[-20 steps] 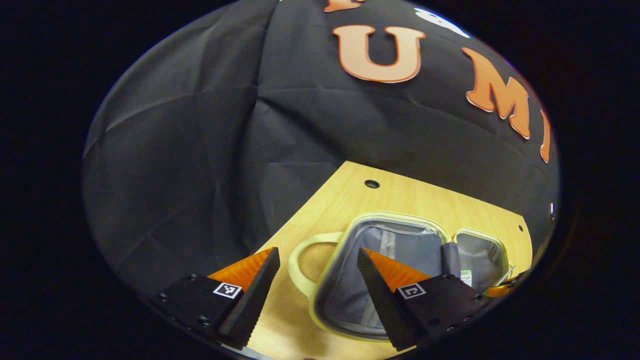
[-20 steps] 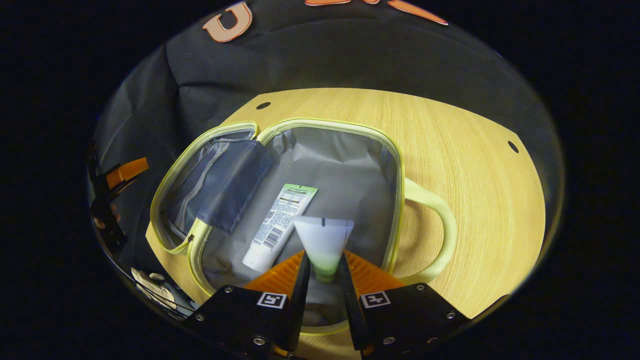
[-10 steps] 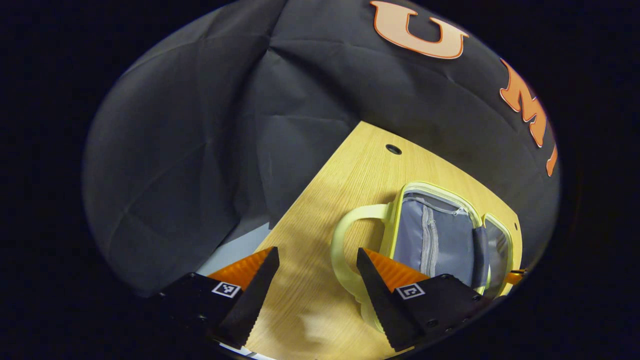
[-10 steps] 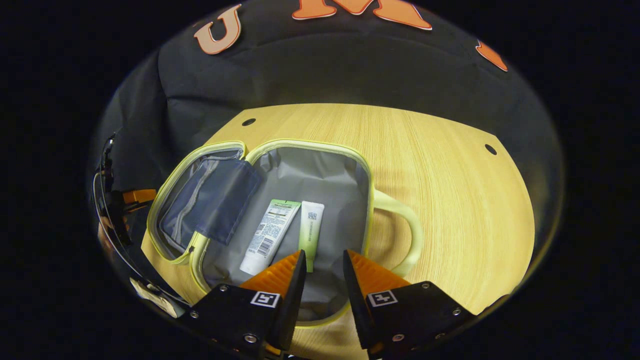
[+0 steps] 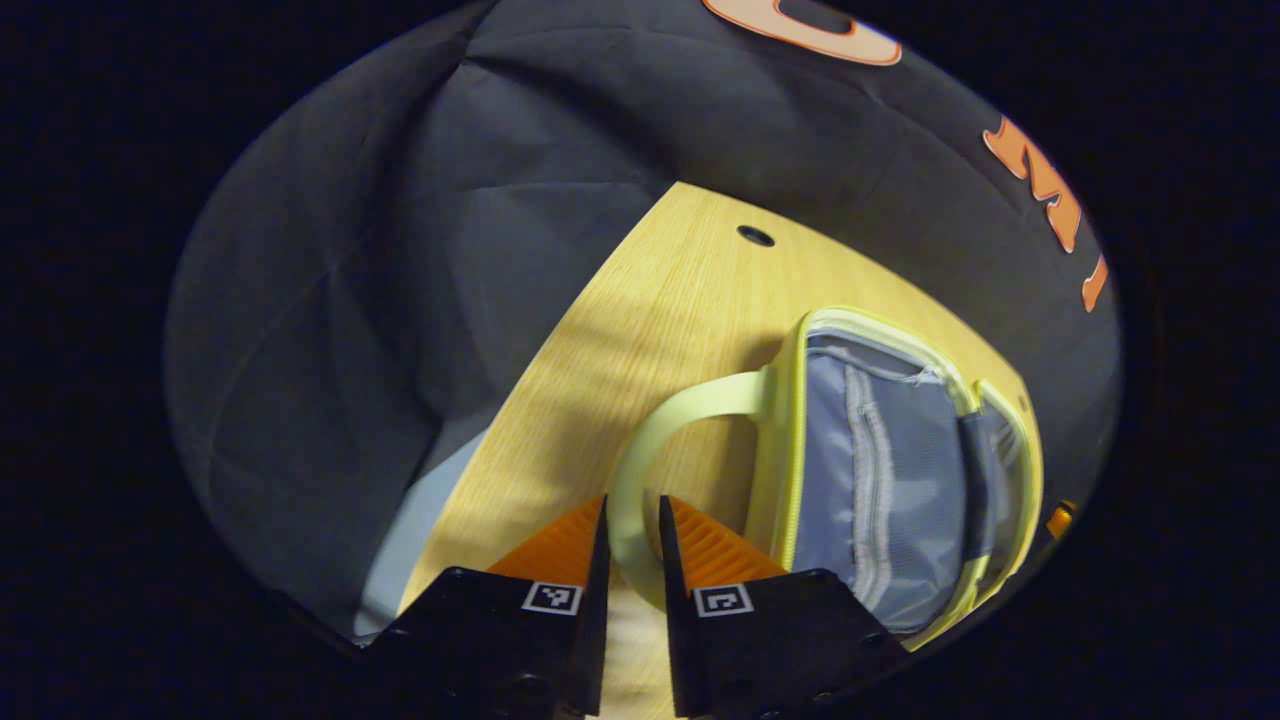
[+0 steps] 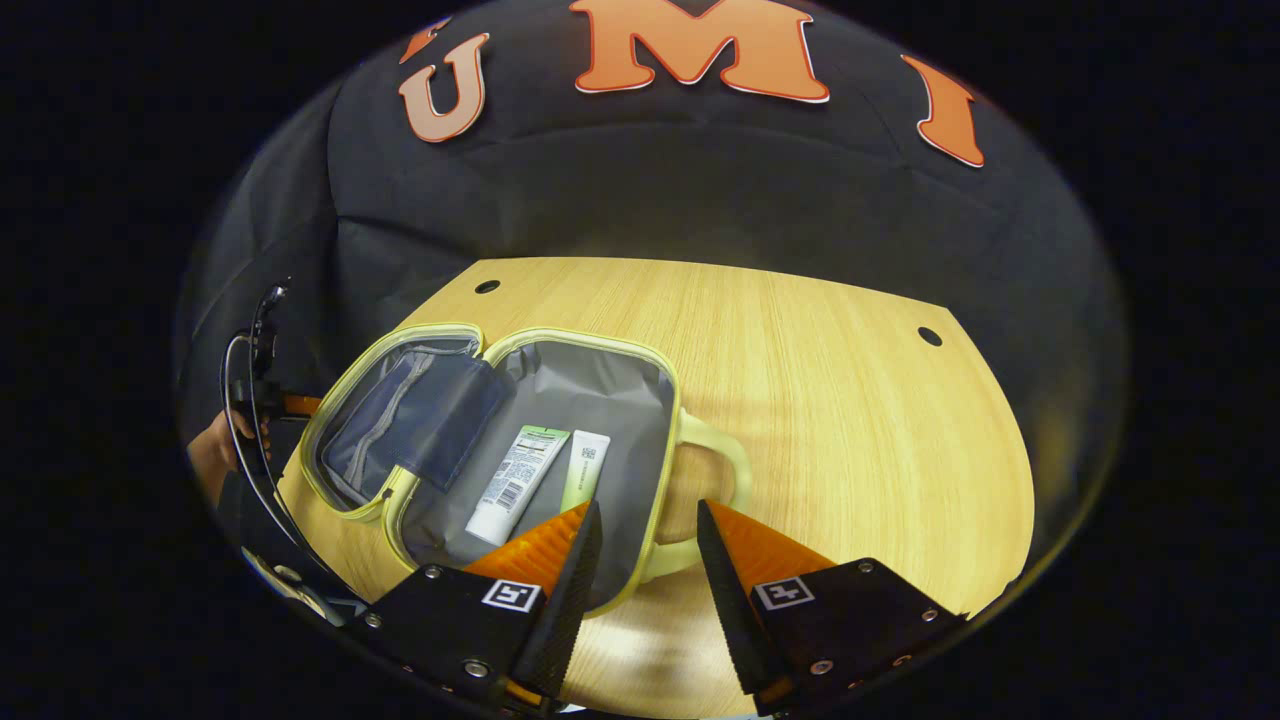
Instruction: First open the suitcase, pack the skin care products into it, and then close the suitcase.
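Observation:
A small suitcase with pale yellow trim (image 6: 560,338) lies open on the wooden table, its grey lining showing. Inside its right half lie a white tube (image 6: 515,472) and a slimmer green tube (image 6: 583,468), side by side. My right gripper (image 6: 648,515) hovers open just above the case's near edge, beside that half's handle (image 6: 722,465), with nothing between its fingers. In the left gripper view, my left gripper (image 5: 630,515) is shut on the lid half's yellow handle (image 5: 680,405), which loops between its fingers. The lid's zipped mesh pocket (image 5: 880,470) faces up.
The wooden table (image 6: 820,400) stretches bare to the right of the case, with small round holes near its far corners. Its left edge (image 5: 560,340) runs close to the lid's handle. A hand (image 6: 207,458) shows at the far left, beyond the lid.
My right gripper let go of the green tube, which now lies in the case, then drew back and opened wider. My left gripper moved to the lid's handle and shut on it.

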A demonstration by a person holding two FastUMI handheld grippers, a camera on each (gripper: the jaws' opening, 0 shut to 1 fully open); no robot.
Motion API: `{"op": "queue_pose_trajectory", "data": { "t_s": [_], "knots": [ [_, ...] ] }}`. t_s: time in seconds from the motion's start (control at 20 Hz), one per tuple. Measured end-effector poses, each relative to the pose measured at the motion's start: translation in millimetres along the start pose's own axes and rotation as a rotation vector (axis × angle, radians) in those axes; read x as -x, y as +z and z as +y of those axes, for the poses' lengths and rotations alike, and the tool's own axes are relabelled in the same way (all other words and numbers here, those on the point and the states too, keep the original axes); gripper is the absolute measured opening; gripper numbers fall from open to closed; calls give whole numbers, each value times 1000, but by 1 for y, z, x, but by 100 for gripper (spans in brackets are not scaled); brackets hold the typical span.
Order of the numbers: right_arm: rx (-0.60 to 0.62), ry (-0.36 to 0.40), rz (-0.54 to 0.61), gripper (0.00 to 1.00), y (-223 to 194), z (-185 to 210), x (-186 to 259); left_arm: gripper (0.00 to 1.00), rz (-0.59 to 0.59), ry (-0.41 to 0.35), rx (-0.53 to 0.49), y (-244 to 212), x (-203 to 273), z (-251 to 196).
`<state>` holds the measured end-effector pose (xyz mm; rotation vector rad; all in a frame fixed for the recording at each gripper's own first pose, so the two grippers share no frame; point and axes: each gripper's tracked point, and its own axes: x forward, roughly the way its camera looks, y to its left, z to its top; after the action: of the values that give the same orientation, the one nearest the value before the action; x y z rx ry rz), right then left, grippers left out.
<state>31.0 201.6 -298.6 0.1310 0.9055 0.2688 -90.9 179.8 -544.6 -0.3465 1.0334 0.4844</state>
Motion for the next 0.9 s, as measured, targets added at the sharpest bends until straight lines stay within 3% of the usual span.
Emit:
{"op": "queue_pose_trajectory", "data": {
  "t_s": [0.1,0.15,0.3,0.35,0.55,0.65,0.7,0.9],
  "knots": [
    [-9,-9,-28,64,4,-10,11,26,-38,-2,-11,11,8,2],
    [-9,-15,-43,65,7,-16,16,13,-57,-13,17,19,20,-5],
    [11,-30,-86,65,14,-32,29,12,-103,7,28,26,34,-8],
    [34,-37,-110,65,18,-40,35,1,-141,21,27,34,47,-13],
    [61,-36,-156,66,33,-58,49,1,-266,52,-61,65,94,-30],
    [42,-29,-170,62,33,-66,48,1,-322,31,-64,82,122,-42],
    [34,-25,-174,67,32,-69,48,1,-346,16,-61,88,137,-52],
    [37,-1,-214,67,44,-78,52,1,-423,-9,-106,107,179,-95]
  ]
}}
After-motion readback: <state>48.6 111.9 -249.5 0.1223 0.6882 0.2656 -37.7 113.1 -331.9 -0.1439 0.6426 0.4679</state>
